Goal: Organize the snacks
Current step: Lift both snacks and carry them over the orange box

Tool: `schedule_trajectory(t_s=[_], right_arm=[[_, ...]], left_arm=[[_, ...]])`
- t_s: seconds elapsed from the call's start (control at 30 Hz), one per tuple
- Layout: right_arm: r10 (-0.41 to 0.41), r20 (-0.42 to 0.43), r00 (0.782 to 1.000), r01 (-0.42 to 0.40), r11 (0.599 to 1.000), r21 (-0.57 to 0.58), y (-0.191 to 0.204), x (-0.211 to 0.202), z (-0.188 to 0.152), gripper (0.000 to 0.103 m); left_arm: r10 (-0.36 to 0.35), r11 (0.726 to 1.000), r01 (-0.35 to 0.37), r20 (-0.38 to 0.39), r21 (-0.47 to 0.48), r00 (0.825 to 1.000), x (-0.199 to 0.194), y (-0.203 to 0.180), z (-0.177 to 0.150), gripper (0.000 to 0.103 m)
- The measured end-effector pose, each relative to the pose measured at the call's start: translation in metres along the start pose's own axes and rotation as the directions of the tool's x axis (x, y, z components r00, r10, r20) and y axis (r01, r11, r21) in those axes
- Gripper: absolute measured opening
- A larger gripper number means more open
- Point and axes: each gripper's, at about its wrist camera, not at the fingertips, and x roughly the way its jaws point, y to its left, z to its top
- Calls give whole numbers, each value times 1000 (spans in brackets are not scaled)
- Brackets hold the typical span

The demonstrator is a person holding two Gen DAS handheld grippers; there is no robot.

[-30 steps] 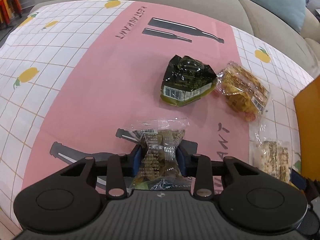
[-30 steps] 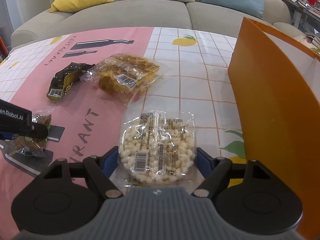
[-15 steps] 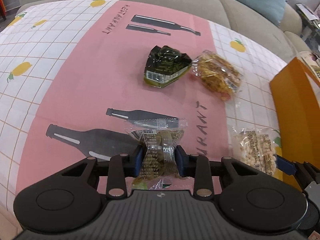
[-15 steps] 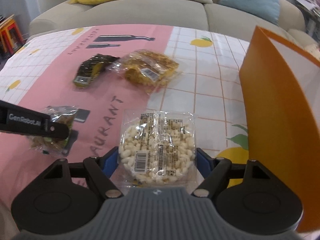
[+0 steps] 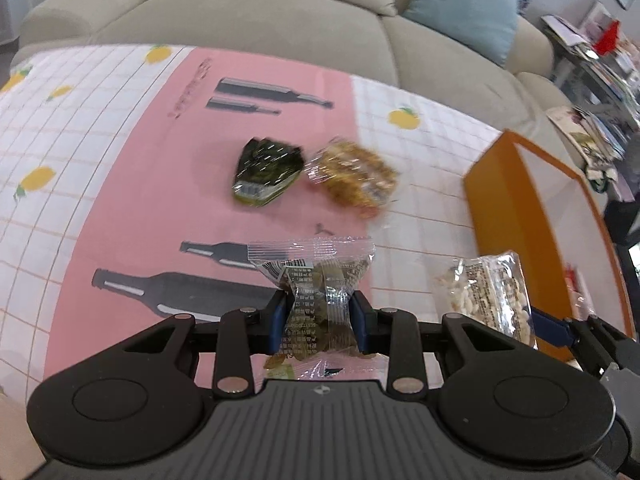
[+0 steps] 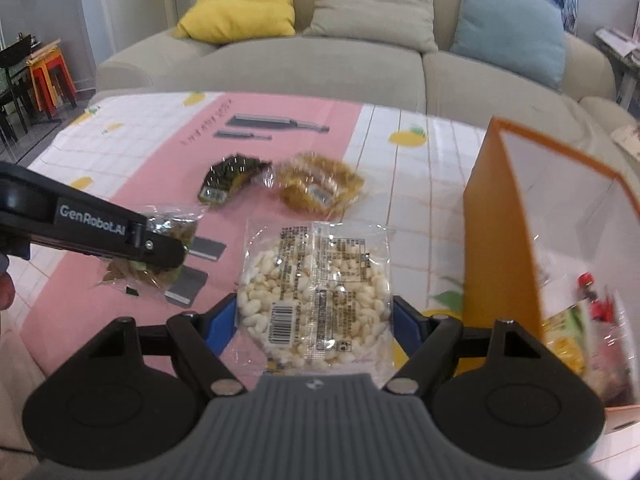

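Both grippers were loaded and up off the tablecloth (image 6: 404, 184). The left gripper (image 5: 319, 322) had its jaws pinching a small clear packet of greenish-brown snacks (image 5: 316, 296) across the middle, probably so the loose ends could flop without slipping. The right gripper (image 6: 314, 322) had its jaws spread wide and clamped on both edges of a puffed rice cake pack (image 6: 314, 288), held flat. The orange box (image 6: 496, 248) sat at about 3 o'clock, a few snacks already inside, so I'd guess both were headed there. At roughly 12 o'clock a dark green foil packet (image 6: 228, 178) and a golden snack bag (image 6: 320, 190) lay touching each other.
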Motion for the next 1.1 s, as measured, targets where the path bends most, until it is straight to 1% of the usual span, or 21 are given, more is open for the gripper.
schedule_trajectory(t_s=[0.13, 0.27, 0.37, 0.5, 0.6, 0.73, 0.83, 0.93, 1.03, 1.1], right_arm=[[-19, 19, 1000, 19, 1000, 10, -7, -26, 4, 76], [-36, 60, 998, 32, 998, 60, -23, -55, 5, 76], [-54, 84, 995, 46, 995, 93, -37, -72, 5, 76], [-88, 104, 991, 75, 989, 127, -58, -91, 2, 76], [-92, 103, 990, 75, 984, 164, -78, -100, 0, 76], [-95, 84, 992, 75, 974, 215, -113, -109, 0, 77], [-92, 56, 994, 76, 966, 247, -142, -112, 0, 77], [-109, 16, 994, 102, 963, 250, -171, -110, 0, 77], [-130, -31, 991, 134, 963, 233, -196, -101, 1, 77], [-127, -57, 990, 137, 966, 220, -209, -91, 3, 77]], left_arm=[[-20, 998, 18, 23, 64, 1000, -18, -24, 2, 37], [-31, 991, 26, 37, 130, 999, -28, -48, 2, 37], [-27, 980, 14, 59, 198, 998, -33, -68, 0, 37], [-55, 966, 39, 59, 254, 997, -37, -91, 0, 37], [-76, 948, 54, 58, 315, 995, -38, -112, 1, 37], [-137, 917, 118, 24, 380, 990, -34, -142, 10, 37], [-192, 888, 178, -11, 424, 981, -27, -164, 21, 37], [-212, 855, 210, -50, 475, 976, -14, -189, 35, 37], [-231, 814, 243, -89, 528, 969, 3, -214, 49, 37], [-239, 779, 268, -127, 567, 963, 19, -231, 57, 37]])
